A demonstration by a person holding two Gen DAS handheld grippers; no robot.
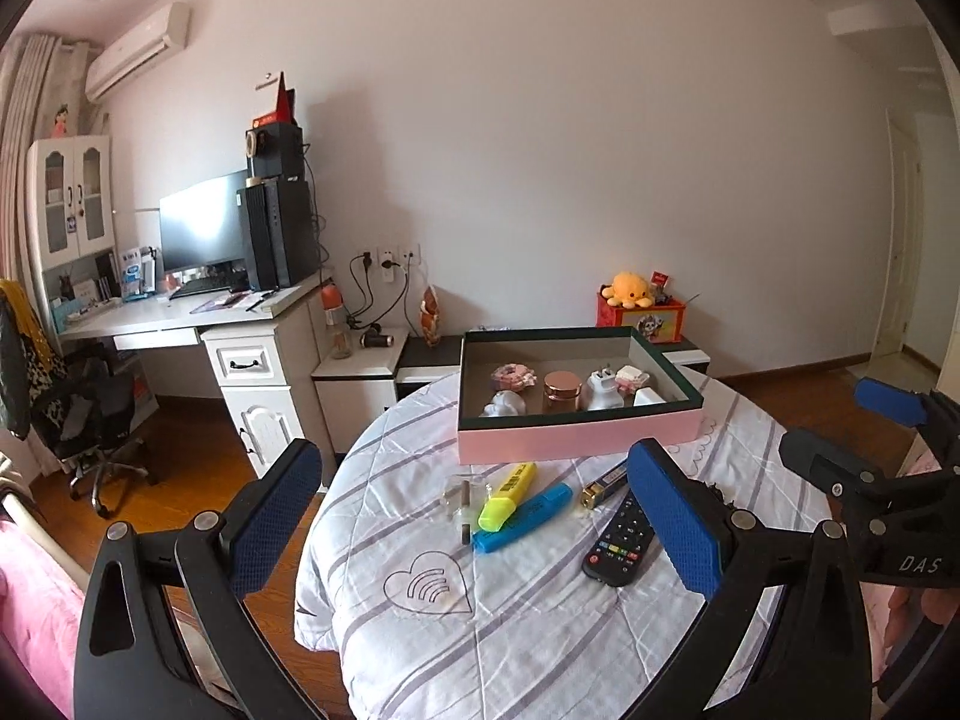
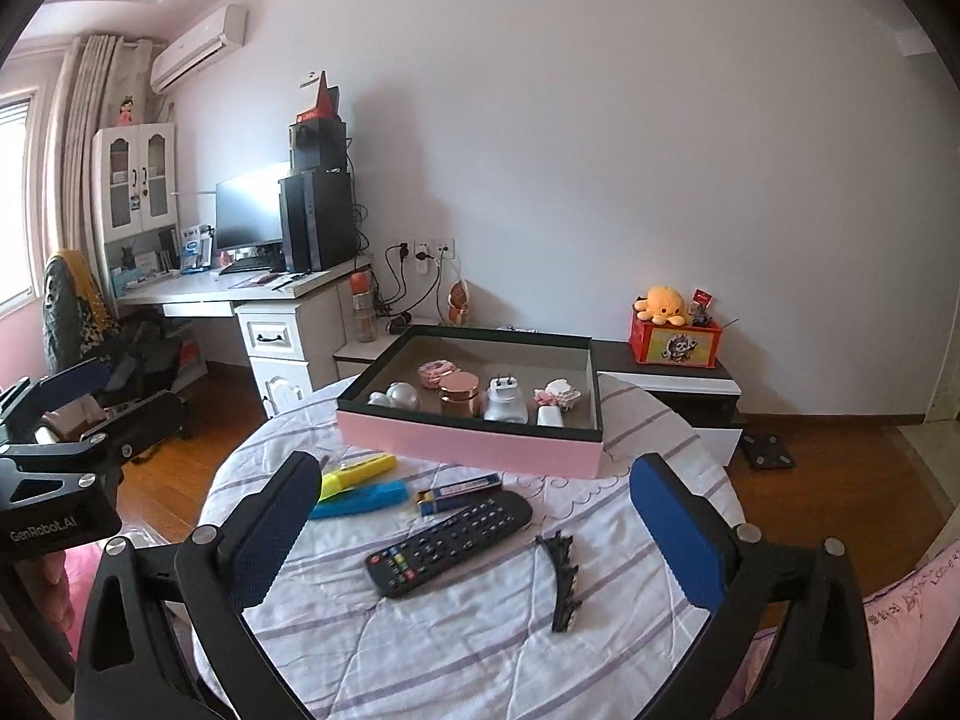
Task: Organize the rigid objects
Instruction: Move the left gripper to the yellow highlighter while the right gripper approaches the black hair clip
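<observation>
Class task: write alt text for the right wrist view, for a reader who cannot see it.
An open, empty right hand-held gripper hovers over a round, striped-cloth table holding a black remote, a black hair clip and two highlighters. Behind them, a pink box holds small items.

We're in a home here, a lived-in bedroom doubling as a study. Upper left, a wall air conditioner [image 2: 201, 45] hangs above curtains [image 2: 81, 138] at a window. Below it a white desk [image 2: 240, 294] carries a monitor [image 2: 249, 213] and a black computer tower [image 2: 318, 219], a glass-door cabinet [image 2: 138, 180] beside them, an office chair [image 1: 90, 414] pulled close. Right of centre, a yellow plush octopus [image 2: 663, 303] sits on a red box [image 2: 675, 348] along the plain wall. Wooden floor [image 2: 840, 462] underneath, and a striped quilted cloth [image 2: 480, 648] spreads across the foreground.
</observation>
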